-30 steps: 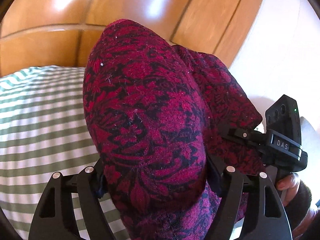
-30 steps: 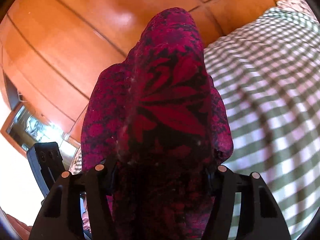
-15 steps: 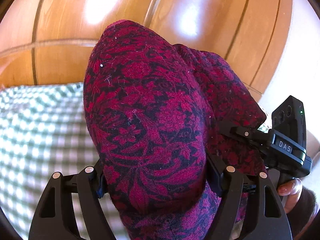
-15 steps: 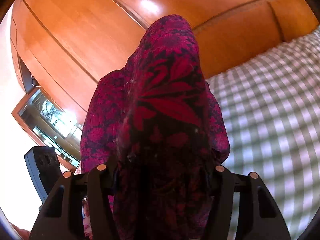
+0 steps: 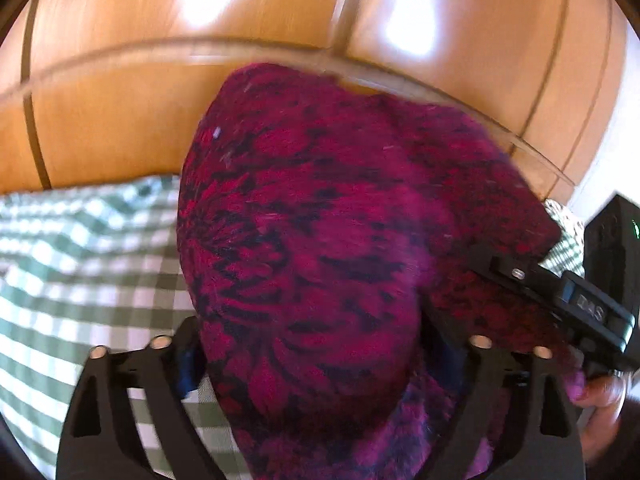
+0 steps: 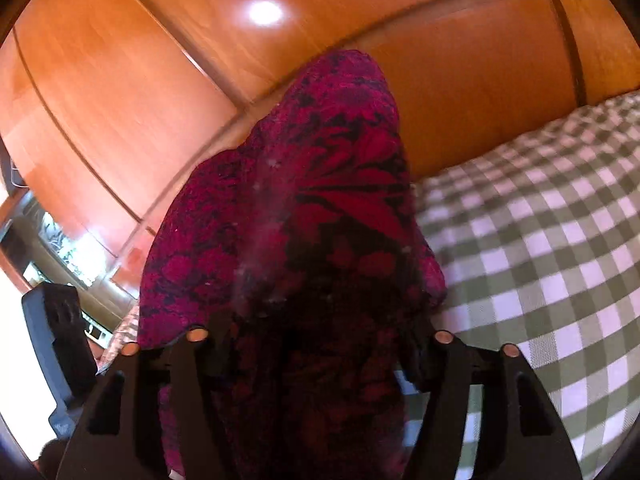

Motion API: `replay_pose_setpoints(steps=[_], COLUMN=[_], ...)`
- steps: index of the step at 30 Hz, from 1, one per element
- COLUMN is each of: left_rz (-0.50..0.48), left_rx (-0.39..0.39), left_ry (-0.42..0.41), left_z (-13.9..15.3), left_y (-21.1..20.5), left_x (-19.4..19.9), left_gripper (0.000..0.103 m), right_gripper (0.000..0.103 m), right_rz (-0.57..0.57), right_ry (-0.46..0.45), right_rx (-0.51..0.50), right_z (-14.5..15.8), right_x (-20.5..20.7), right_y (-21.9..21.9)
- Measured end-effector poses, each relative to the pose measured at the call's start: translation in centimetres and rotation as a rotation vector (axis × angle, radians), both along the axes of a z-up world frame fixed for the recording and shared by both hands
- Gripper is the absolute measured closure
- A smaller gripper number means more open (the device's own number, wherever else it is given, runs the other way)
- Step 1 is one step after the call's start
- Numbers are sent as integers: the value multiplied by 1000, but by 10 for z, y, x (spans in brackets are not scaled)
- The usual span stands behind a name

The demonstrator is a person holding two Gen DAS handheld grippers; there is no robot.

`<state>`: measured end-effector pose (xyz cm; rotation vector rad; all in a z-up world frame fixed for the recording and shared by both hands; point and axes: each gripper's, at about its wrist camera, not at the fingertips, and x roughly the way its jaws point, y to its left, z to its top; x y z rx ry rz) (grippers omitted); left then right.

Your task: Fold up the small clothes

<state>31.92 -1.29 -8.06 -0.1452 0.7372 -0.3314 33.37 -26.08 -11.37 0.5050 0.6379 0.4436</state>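
Glossy orange-brown wooden panels [image 5: 120,92] fill the upper half of both wrist views, with bright light spots on them. Below lies a green-and-white checked bedcover [image 5: 72,272] — lower left in the left wrist view, right side in the right wrist view.

The task's thing, a crimson-and-black patterned garment [image 5: 320,260], bulges up through the centre of each frame, motion-blurred, draped between both tools and hanging above the bedcover.

The left gripper [image 5: 316,360] has just been opening its jaws; they now stand spread, with a strip of bedcover showing between the left finger and the cloth that passes between them. The right gripper [image 6: 320,344] has also just been opening; the garment fills its gap, and whether the pads press it cannot be told.

At the left view's right edge, the other tool carries a small label reading "DAS" [image 5: 590,312] — blurred, just legible.
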Motion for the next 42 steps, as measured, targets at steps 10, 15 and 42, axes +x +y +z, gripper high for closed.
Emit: replay_pose_setpoints(steps=[10,15,42], left_rz=[99,132,346], left_rx=[104,194,259], left_ry=[-147,-227,-212], left_z=[13,25,52], left_y=[-6,-21,3], left_x=[-57,-112,-282], left_gripper=[3,3,3], right_gripper=[3,2,2], right_rz=[-92,-170,-219], right_ry=[-39,-93,-225], right_rx=[-100,-157,-489], right_z=[17,30,76], right_x=[-36,-97,-305], right_y=[0,-6,51])
